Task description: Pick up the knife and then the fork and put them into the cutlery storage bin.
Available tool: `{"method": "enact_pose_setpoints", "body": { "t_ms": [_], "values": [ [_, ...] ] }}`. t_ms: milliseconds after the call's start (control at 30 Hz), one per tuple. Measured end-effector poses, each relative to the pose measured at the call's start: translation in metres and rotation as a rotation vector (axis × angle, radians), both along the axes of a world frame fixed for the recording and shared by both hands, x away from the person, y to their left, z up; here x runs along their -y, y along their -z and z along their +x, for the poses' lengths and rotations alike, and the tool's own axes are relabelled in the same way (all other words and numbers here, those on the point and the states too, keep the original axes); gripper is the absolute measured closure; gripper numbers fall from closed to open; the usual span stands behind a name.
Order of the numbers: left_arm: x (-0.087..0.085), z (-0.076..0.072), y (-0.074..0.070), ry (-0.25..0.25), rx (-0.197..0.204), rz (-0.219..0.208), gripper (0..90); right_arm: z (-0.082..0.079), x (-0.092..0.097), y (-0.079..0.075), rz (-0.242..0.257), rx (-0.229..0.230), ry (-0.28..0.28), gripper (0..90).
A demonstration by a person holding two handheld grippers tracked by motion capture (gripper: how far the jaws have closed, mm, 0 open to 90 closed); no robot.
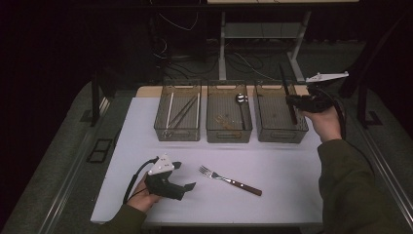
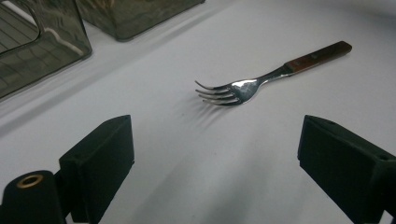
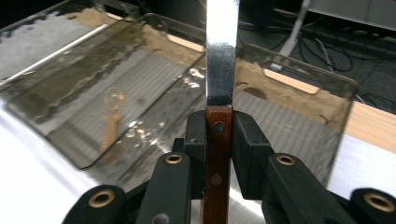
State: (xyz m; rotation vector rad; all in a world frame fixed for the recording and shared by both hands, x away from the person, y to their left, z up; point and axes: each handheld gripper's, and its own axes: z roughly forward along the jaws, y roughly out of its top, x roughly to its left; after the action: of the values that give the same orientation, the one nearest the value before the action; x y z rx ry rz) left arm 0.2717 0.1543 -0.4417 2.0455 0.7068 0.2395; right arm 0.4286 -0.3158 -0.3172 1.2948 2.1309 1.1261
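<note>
wooden knife handle [image 3: 217, 154] pinched in right tongs [image 3: 218, 135], left tongs [image 2: 215, 154] spread before fork [image 2: 261, 79]

Front half of the white table top [image 1: 292, 195]: open ground from left edge to right edge, broken only by a fork [image 1: 229, 179] lying flat near the middle, with bare surface all round it and a clear lane between it and the wide-open left gripper [image 1: 185, 176] near the front left corner. Back edge: three smoky plastic bins [image 1: 229, 138] side by side with only narrow gaps between, walling off that edge, entry from above only. Right bin [image 1: 280, 136]: opening partly taken up by the right gripper [image 1: 292, 102] and the knife [image 1: 287, 92] clamped in it.
</note>
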Motion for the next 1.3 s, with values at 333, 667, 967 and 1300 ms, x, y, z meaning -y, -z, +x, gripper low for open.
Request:
{"method": "enact_pose_setpoints", "body": {
  "t_ms": [333,667,967,1300],
  "values": [
    [0.002,-0.001,0.002,0.006,-0.022,0.010,9.4,0.016,0.007,0.019,-0.036,-0.016,0.046,77.2],
    [0.003,-0.001,0.002,0.007,-0.021,0.014,9.4,0.025,0.006,0.042,-0.101,-0.067,0.050,77.2],
    [0.004,-0.001,0.003,0.009,-0.026,0.021,9.4,0.024,0.012,0.065,-0.128,-0.147,0.054,77.2],
    [0.004,-0.002,0.003,0.013,-0.028,0.023,9.4,0.026,0.008,0.077,-0.193,-0.212,0.031,76.4]
  ]
}}
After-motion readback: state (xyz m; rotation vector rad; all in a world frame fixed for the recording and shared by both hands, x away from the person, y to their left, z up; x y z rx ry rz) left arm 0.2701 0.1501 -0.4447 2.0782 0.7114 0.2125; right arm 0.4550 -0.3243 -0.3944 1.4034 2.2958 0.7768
